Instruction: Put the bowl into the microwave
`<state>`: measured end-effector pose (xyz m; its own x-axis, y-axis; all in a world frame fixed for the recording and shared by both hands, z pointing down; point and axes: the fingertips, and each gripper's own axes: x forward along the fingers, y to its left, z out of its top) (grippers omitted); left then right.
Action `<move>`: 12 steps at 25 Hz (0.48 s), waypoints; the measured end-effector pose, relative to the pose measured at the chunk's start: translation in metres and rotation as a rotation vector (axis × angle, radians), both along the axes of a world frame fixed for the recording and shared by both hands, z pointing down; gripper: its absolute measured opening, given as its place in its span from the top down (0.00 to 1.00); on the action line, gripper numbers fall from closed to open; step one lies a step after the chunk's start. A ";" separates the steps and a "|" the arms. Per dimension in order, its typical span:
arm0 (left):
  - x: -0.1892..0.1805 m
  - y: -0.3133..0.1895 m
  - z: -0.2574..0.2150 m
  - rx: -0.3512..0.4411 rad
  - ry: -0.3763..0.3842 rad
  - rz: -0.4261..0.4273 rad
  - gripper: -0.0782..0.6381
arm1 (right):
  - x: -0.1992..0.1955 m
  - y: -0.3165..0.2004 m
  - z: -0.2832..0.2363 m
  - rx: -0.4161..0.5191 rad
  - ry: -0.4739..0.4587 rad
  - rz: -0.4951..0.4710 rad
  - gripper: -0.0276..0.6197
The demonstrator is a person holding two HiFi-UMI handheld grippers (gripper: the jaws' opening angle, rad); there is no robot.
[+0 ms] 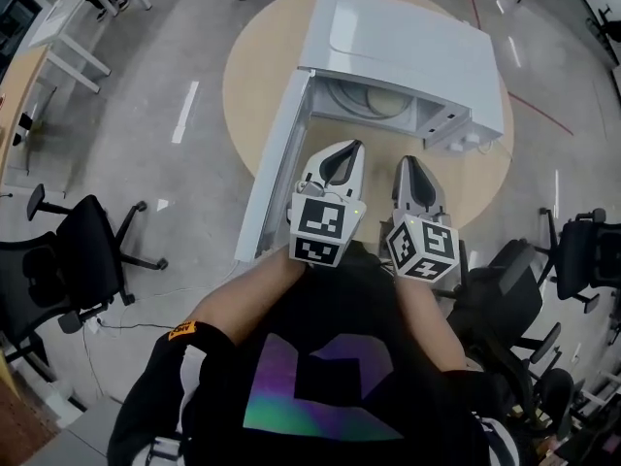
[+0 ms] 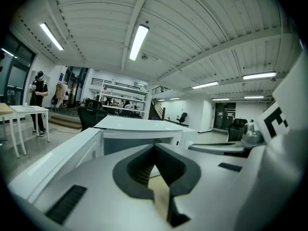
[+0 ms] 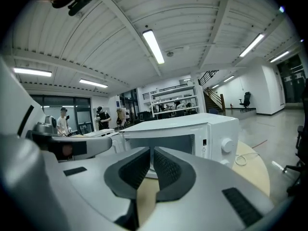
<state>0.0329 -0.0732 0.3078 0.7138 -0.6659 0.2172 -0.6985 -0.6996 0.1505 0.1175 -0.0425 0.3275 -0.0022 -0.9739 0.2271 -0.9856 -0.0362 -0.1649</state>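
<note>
A white microwave [image 1: 408, 47] stands on a round wooden table [image 1: 257, 66], its door [image 1: 277, 163] swung open to the left. Inside the cavity lies a pale round bowl shape [image 1: 374, 100], partly hidden by the roof. My left gripper [image 1: 351, 146] and right gripper [image 1: 406, 161] hover side by side just in front of the opening, both shut and holding nothing. In the left gripper view the jaws [image 2: 155, 146] meet in front of the microwave [image 2: 139, 129]. The right gripper [image 3: 150, 149] points into the open cavity of the microwave [image 3: 192, 129].
Black office chairs stand at the left [image 1: 78, 250] and right [image 1: 582, 250] of the table. A white cable [image 1: 485, 144] lies by the microwave's right side. Desks [image 1: 78, 17] stand at the far left. People stand far off [image 3: 101, 117].
</note>
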 end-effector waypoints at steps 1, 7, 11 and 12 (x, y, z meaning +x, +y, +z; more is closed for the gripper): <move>-0.001 0.005 0.000 0.001 0.003 0.006 0.83 | -0.002 0.005 0.000 -0.002 0.004 0.001 0.90; -0.004 0.031 -0.002 0.004 0.015 0.047 0.83 | -0.007 0.031 -0.001 -0.016 0.027 0.004 0.90; -0.001 0.044 -0.001 0.004 0.019 0.069 0.83 | -0.008 0.041 -0.002 -0.025 0.037 -0.014 0.90; 0.000 0.047 -0.002 0.004 0.020 0.072 0.83 | -0.008 0.043 -0.002 -0.026 0.039 -0.020 0.90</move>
